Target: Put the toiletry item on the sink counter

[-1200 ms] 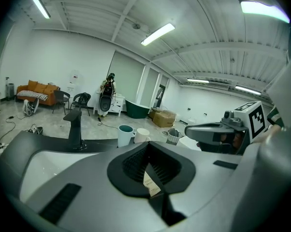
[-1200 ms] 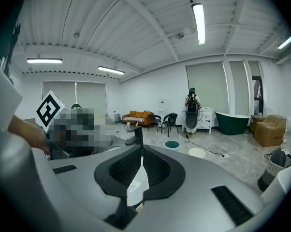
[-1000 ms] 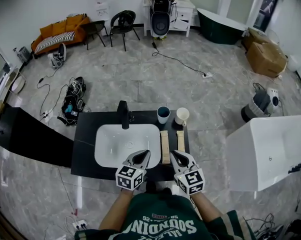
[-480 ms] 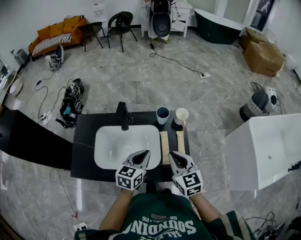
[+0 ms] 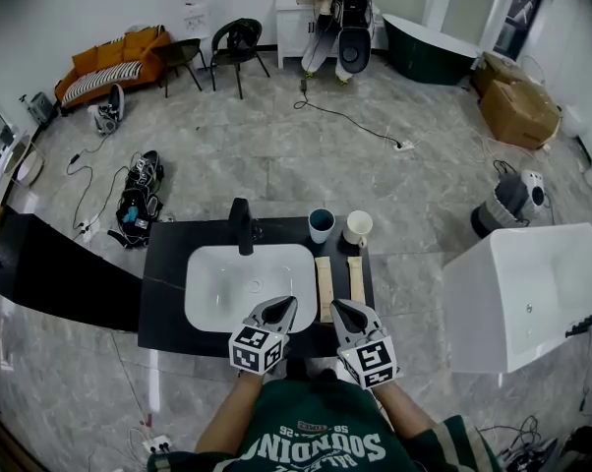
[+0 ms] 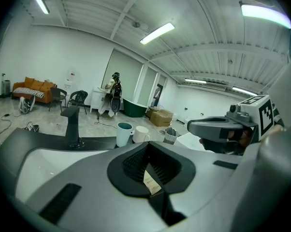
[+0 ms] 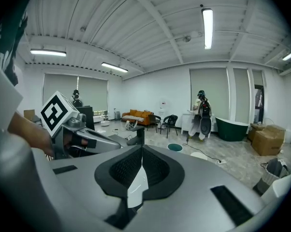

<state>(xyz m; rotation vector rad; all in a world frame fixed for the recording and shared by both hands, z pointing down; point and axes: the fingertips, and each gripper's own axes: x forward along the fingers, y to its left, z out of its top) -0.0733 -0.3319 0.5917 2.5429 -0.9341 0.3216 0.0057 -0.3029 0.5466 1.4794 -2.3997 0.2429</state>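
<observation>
Grey left gripper (image 5: 282,305), right gripper (image 5: 339,306): closed, empty. 2 tan oblong boxes (image 5: 324,289) on black sink counter (image 5: 163,273); placing looks done, so you withdraw.

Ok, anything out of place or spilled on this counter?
Nothing stands out. The teal cup and white cup stand upright, the two packs lie straight, side by side, right of the basin, and the counter shows no spill. The left hand-held gripper and right hand-held gripper are shut and empty.
</observation>
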